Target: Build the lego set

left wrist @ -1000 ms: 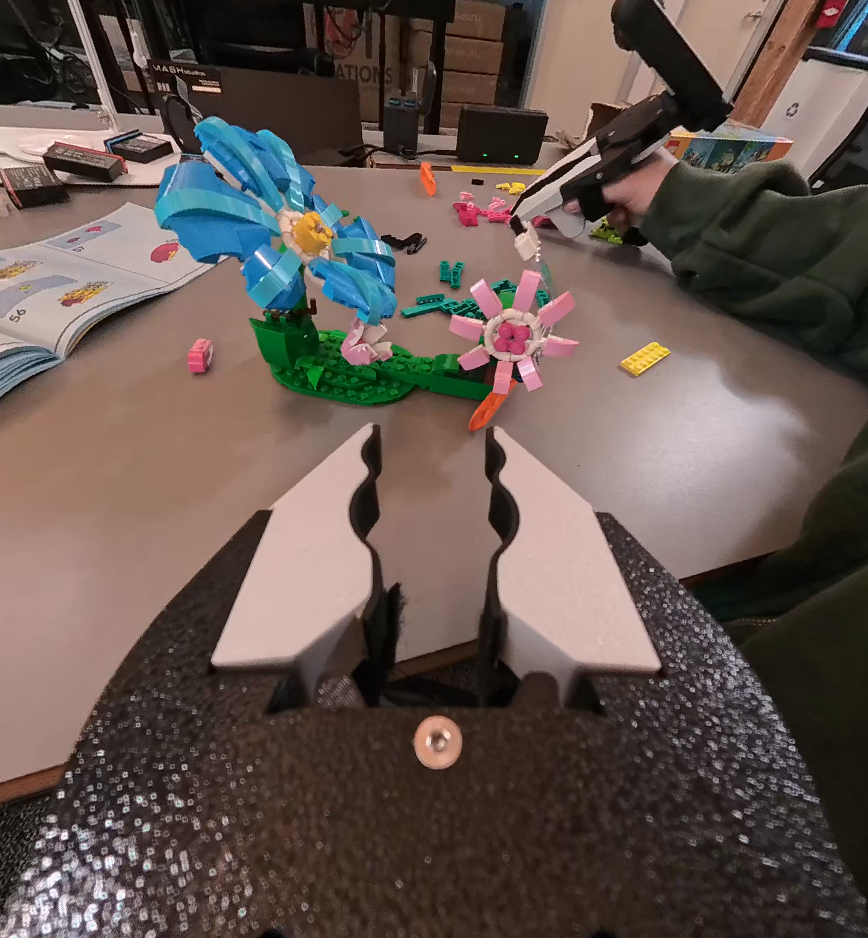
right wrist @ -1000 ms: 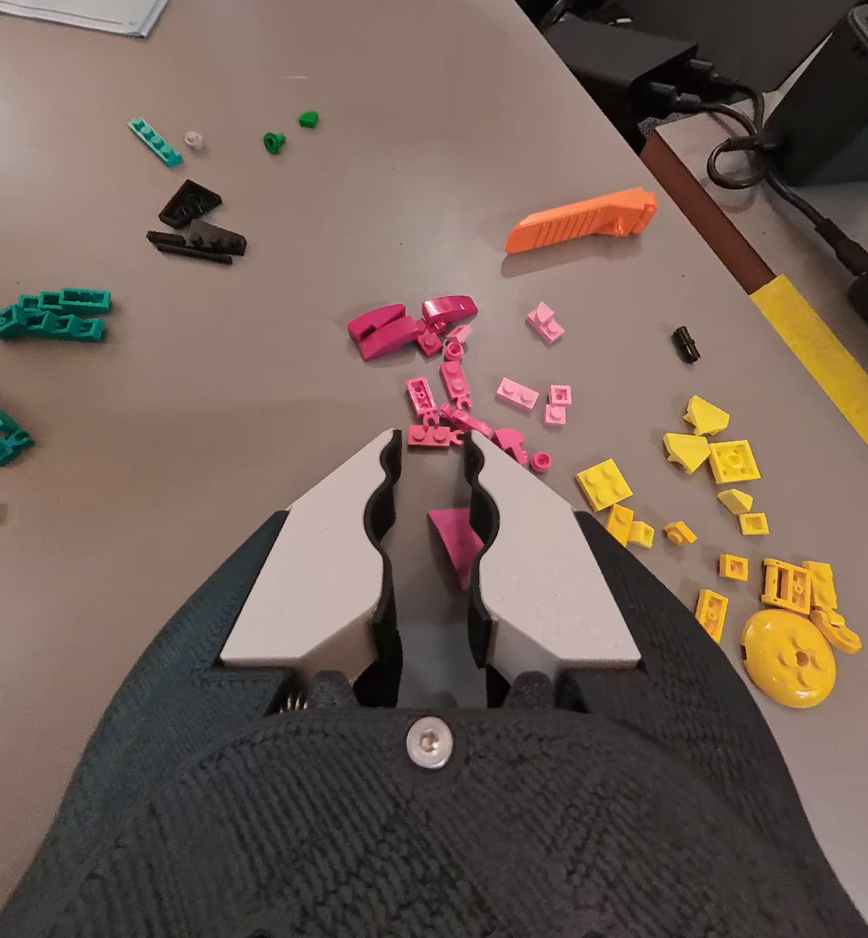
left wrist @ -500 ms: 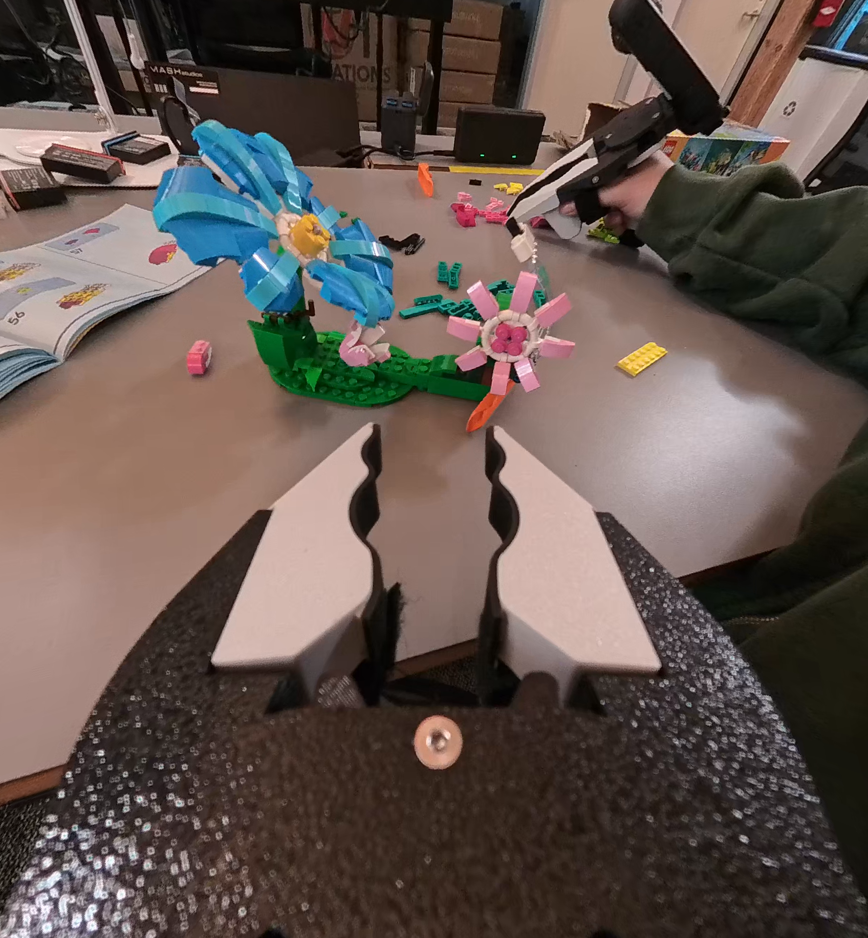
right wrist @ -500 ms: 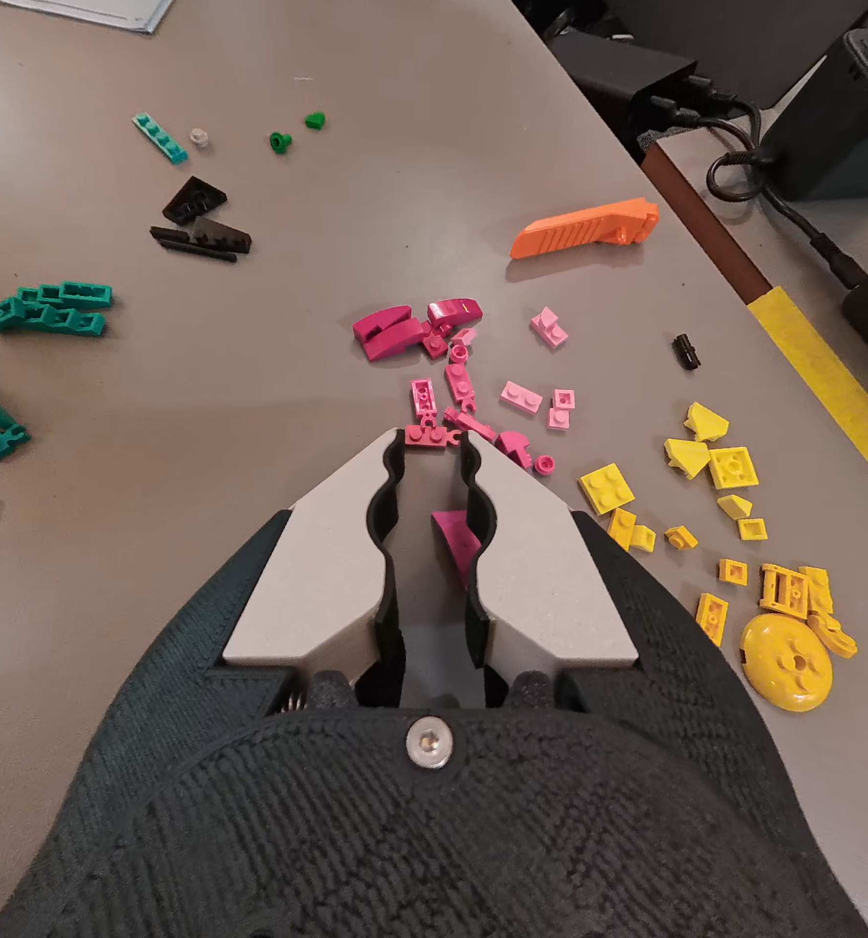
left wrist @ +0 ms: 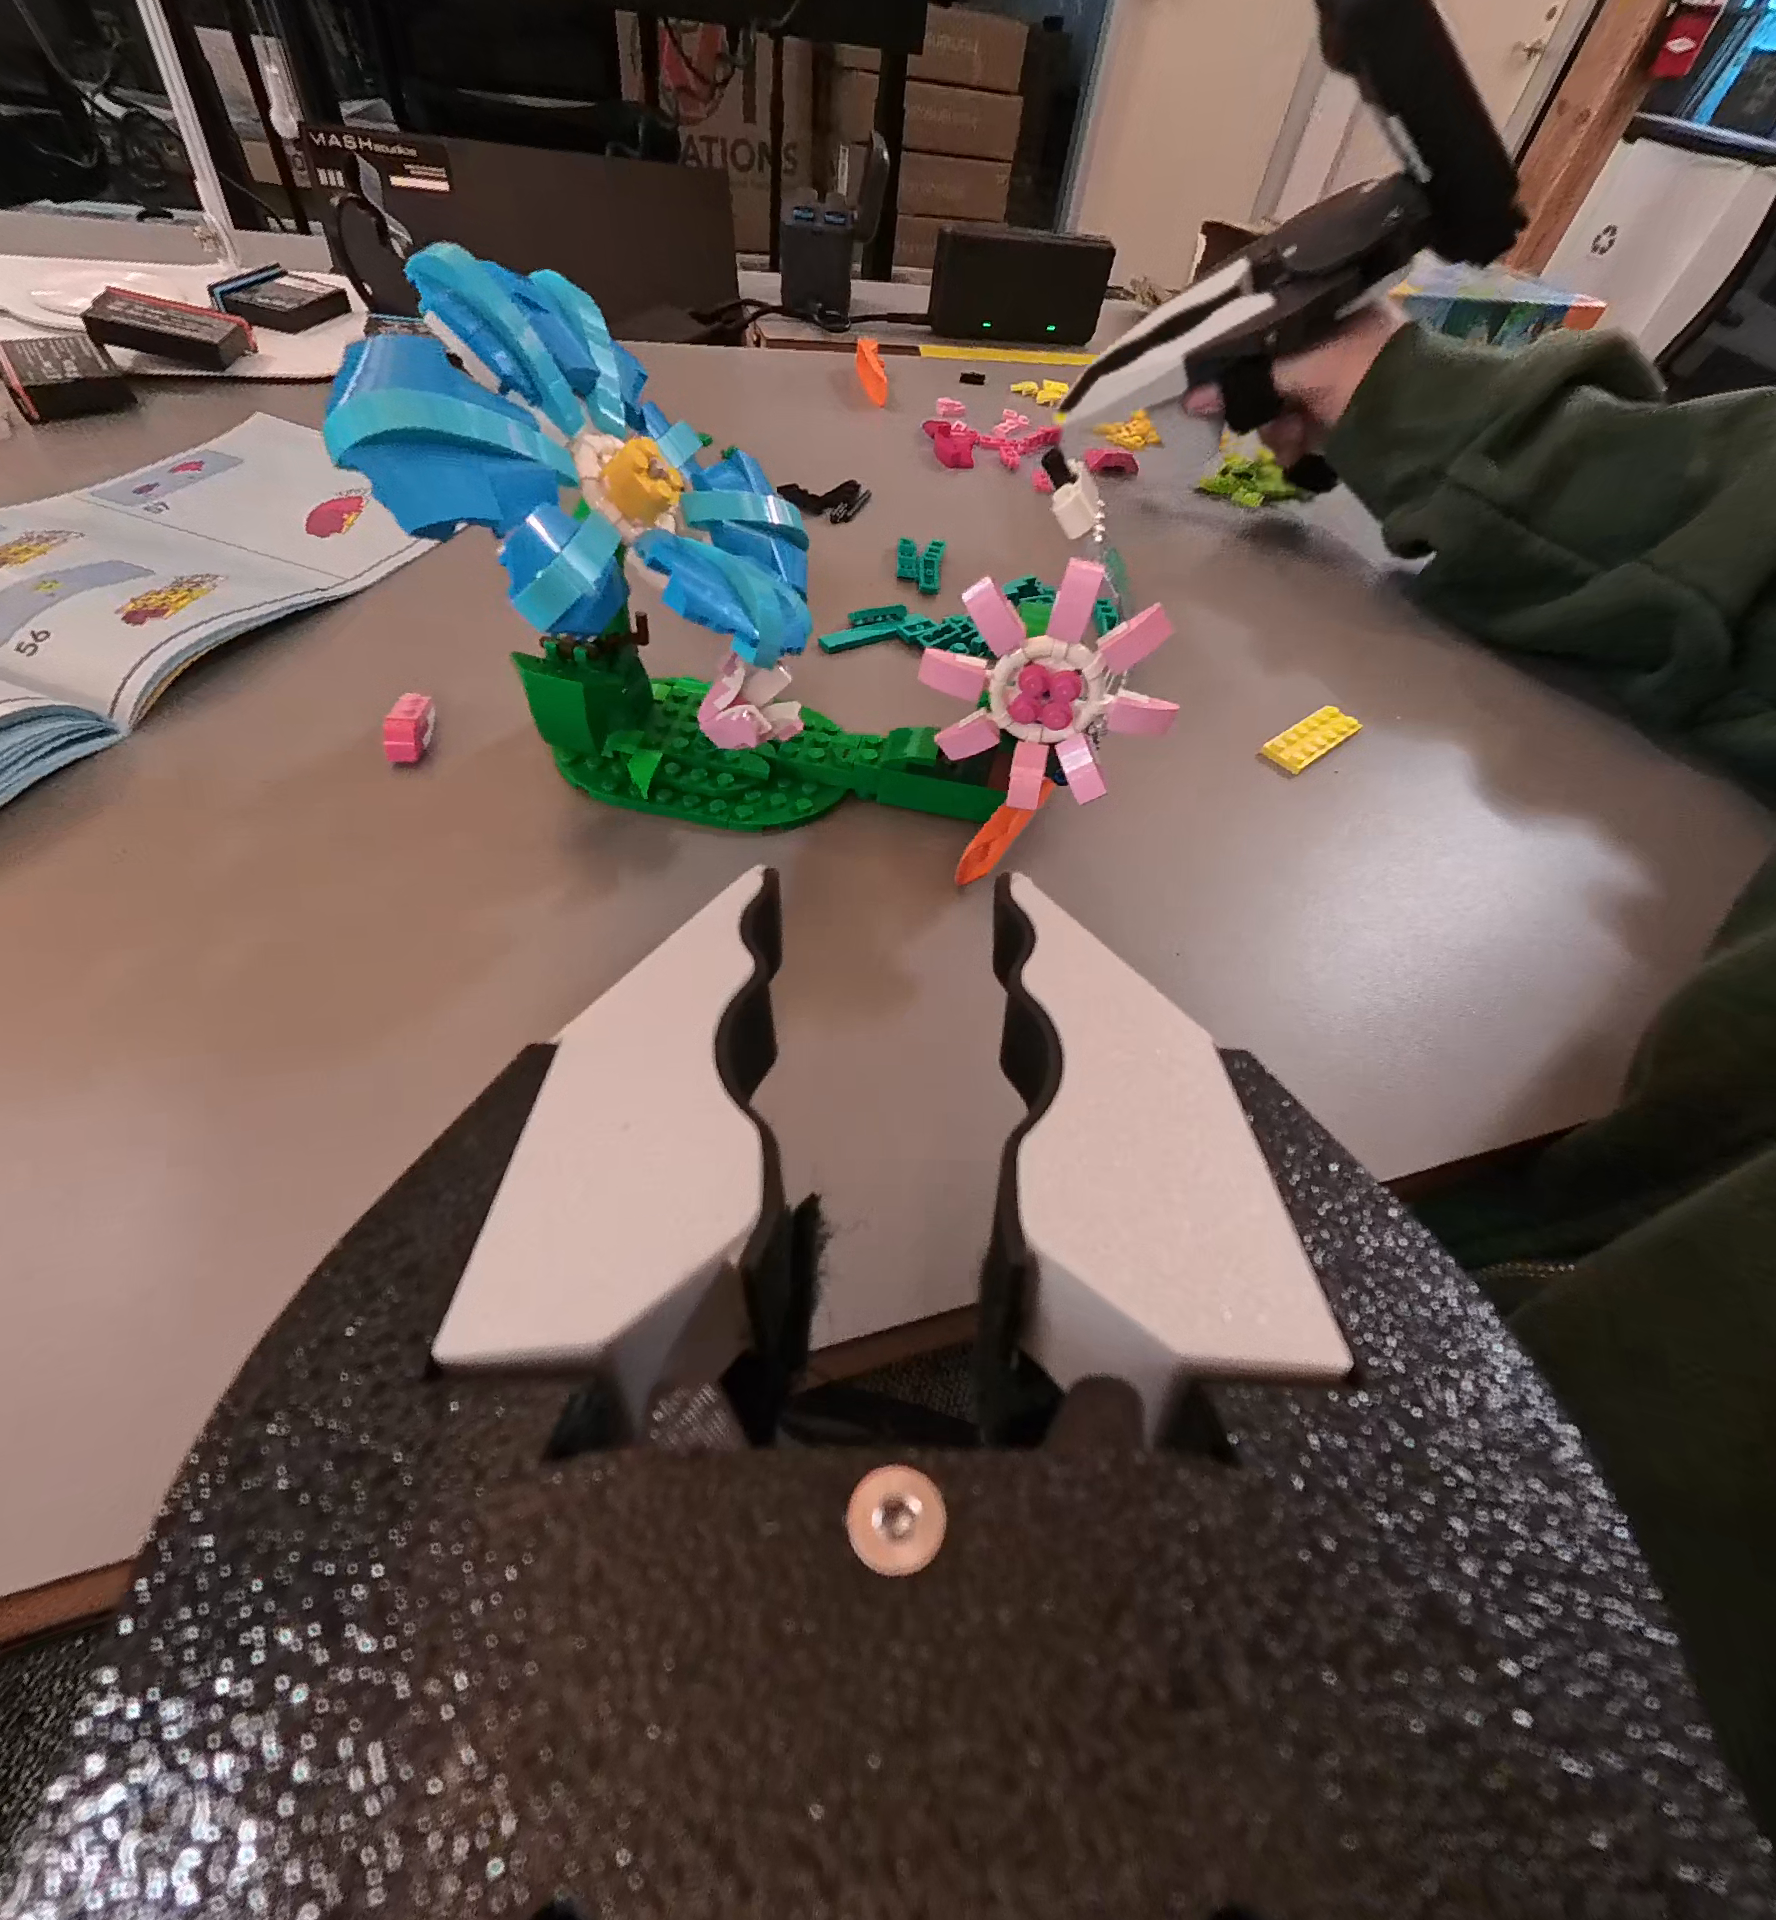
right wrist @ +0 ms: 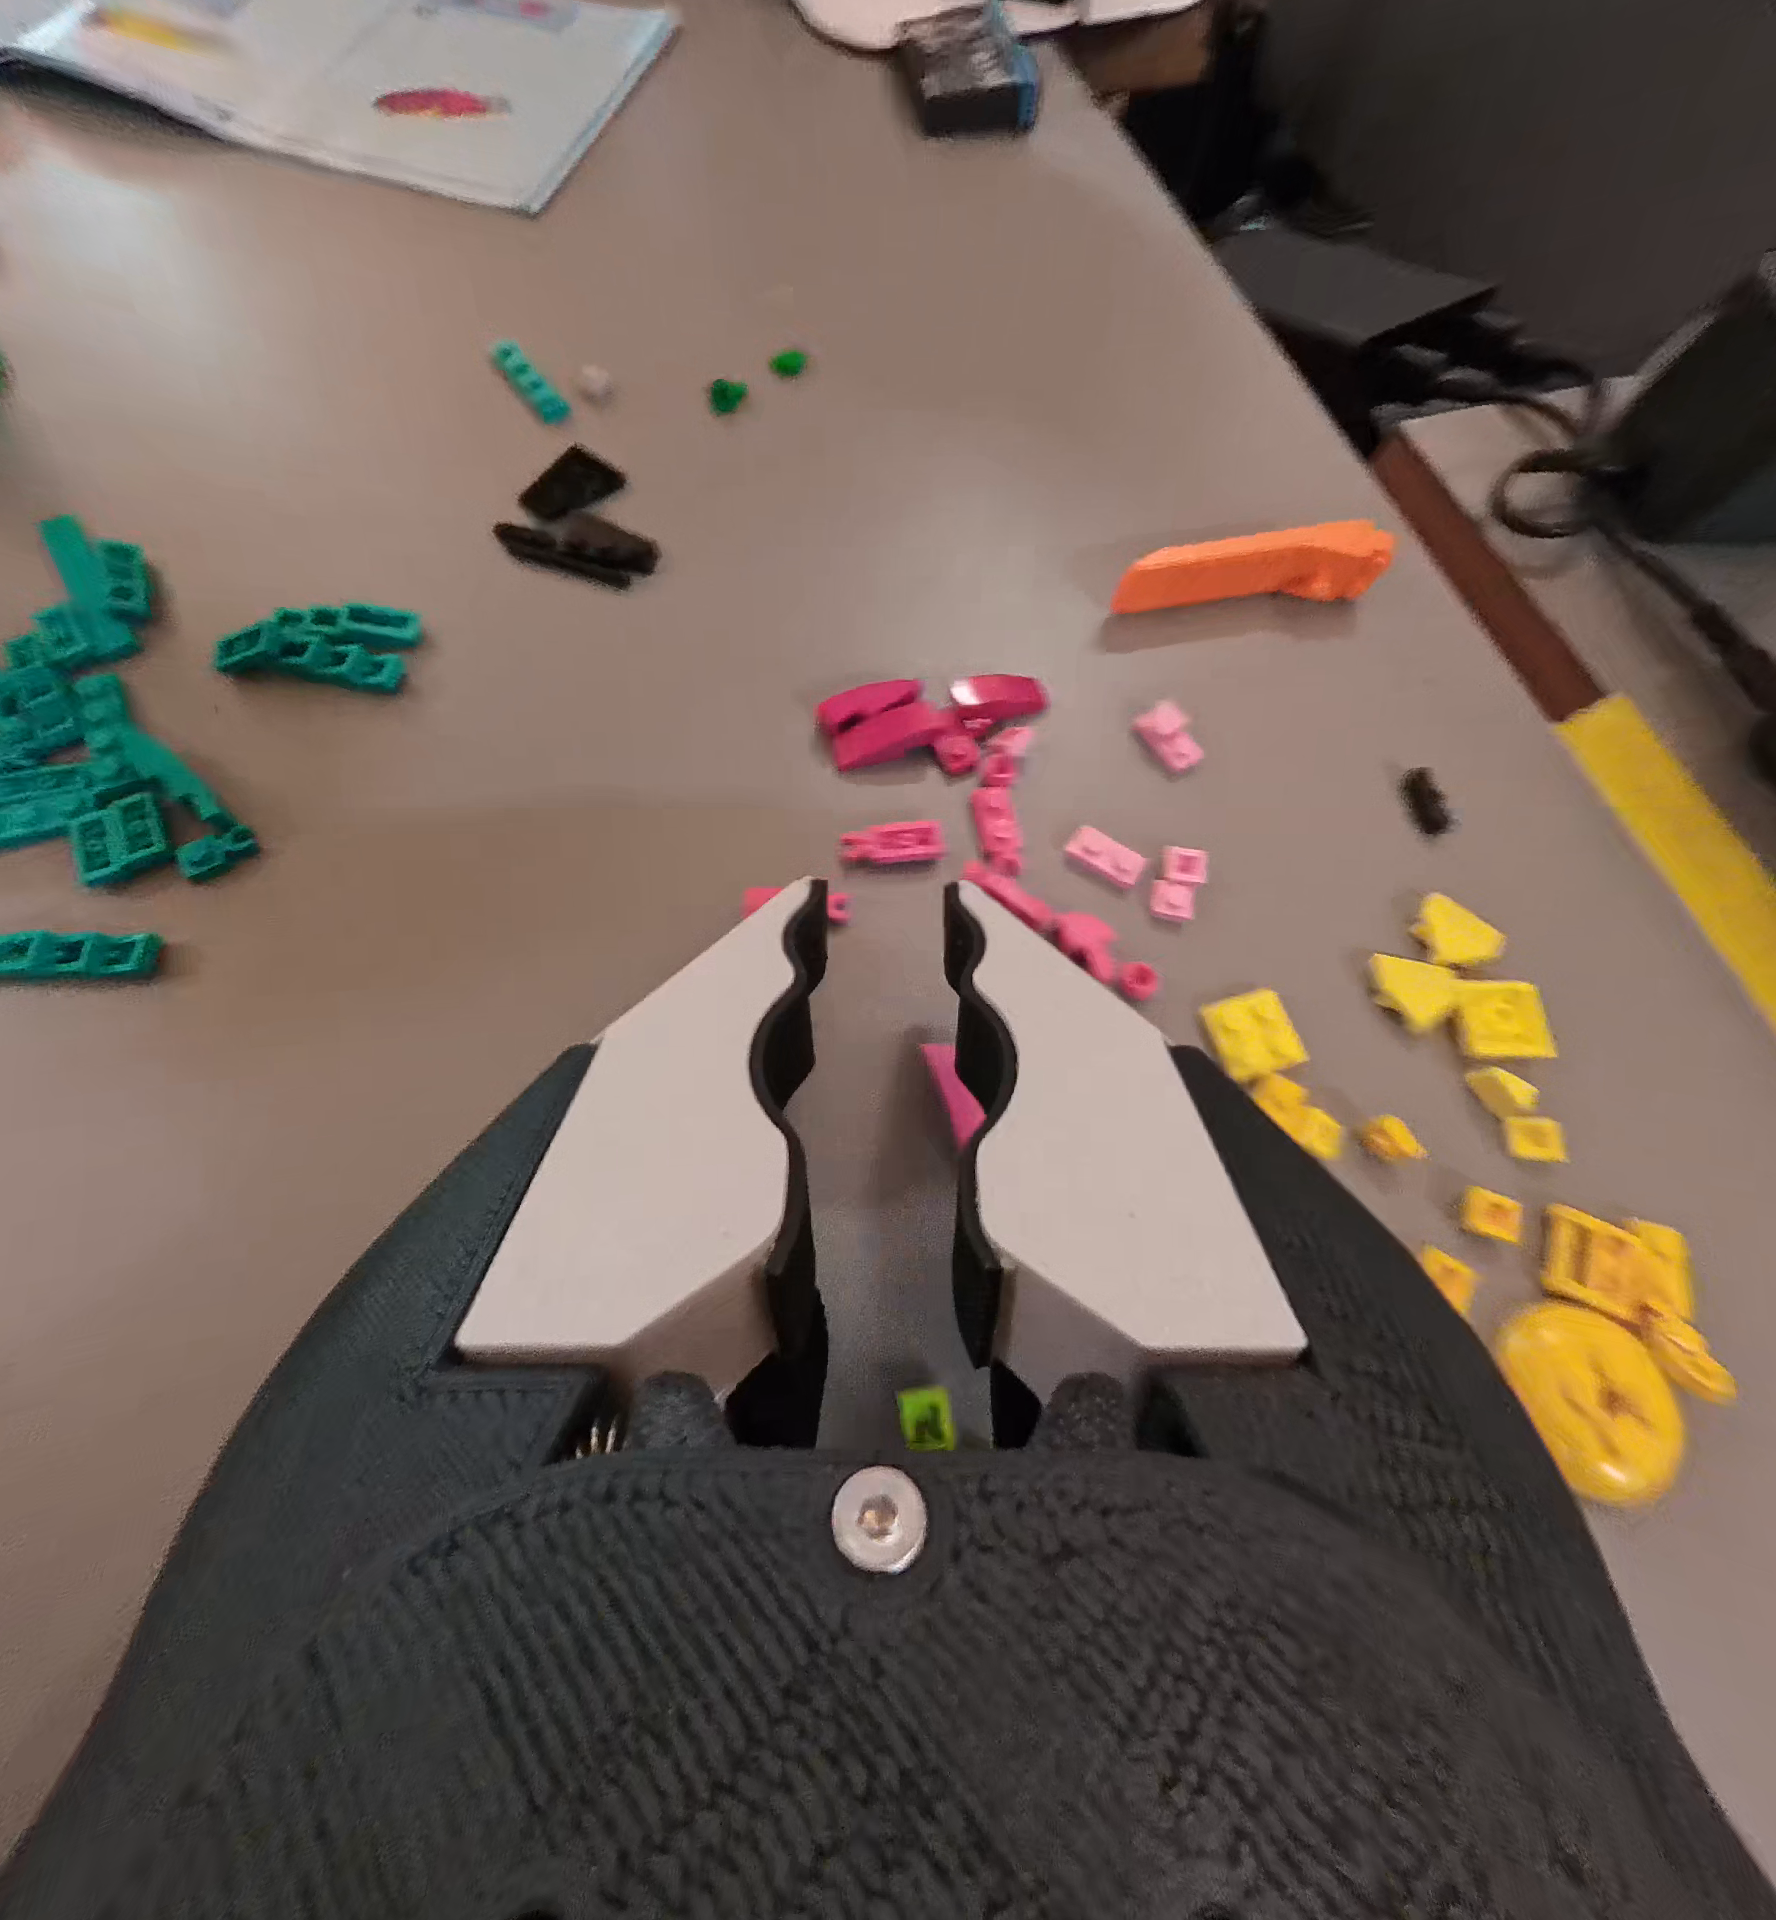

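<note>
The right tongs (right wrist: 882,902) are spread and empty, hanging over the magenta pieces (right wrist: 928,715) scattered on the worktop (right wrist: 655,260); a magenta wedge (right wrist: 948,1091) lies between the fingers, close against the right one. The view is blurred, so a closing pinch now could catch the wedge on its slope and flick it into the yellow pieces (right wrist: 1466,1013) just beside, or nudge its small neighbours out of reach. The left tongs (left wrist: 882,894) are also spread, holding nothing, near the worktop edge. The flower model (left wrist: 697,665) stands on its green base ahead of them; its pink flower (left wrist: 1045,694) leans outward and would probably shed petals if bumped.
</note>
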### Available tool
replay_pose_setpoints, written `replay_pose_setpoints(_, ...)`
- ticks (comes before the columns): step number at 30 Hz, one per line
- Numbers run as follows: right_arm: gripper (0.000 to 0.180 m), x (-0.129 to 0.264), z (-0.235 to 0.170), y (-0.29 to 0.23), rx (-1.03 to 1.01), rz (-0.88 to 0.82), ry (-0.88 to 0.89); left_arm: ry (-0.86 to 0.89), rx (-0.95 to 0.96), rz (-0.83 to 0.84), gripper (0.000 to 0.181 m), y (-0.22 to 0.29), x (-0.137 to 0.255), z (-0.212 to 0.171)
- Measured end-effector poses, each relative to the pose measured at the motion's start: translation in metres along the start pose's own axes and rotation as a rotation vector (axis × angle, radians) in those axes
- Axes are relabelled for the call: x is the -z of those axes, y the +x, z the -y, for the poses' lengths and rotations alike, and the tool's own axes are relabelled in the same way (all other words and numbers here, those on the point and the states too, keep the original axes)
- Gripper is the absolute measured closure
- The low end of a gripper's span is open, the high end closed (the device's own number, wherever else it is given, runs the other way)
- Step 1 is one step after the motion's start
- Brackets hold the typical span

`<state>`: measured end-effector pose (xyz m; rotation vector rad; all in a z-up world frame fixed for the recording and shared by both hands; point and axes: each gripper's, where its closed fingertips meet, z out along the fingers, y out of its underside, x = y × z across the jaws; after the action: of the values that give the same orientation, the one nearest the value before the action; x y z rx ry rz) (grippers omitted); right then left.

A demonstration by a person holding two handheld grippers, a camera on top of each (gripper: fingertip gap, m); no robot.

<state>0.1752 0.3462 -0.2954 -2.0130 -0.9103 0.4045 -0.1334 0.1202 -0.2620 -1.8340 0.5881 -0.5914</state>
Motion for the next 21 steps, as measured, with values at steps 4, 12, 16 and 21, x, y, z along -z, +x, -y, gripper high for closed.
replay_pose_setpoints(4,0.159,0.009,0.000,0.027,-0.060,-0.064,-0.008,0.000,0.004,0.001,0.142,-0.001,0.000,0.000)
replay_pose_setpoints(12,0.161,-0.014,0.010,0.040,-0.078,0.030,-0.089,0.015,0.000,0.023,0.142,-0.006,0.005,0.006)
replay_pose_setpoints(16,0.162,-0.033,0.016,0.031,-0.054,0.145,-0.165,0.016,0.004,0.026,0.142,-0.008,0.006,0.006)
replay_pose_setpoints(21,0.162,-0.042,0.006,0.022,0.024,0.232,-0.308,0.017,-0.002,0.028,0.142,-0.008,0.007,0.007)
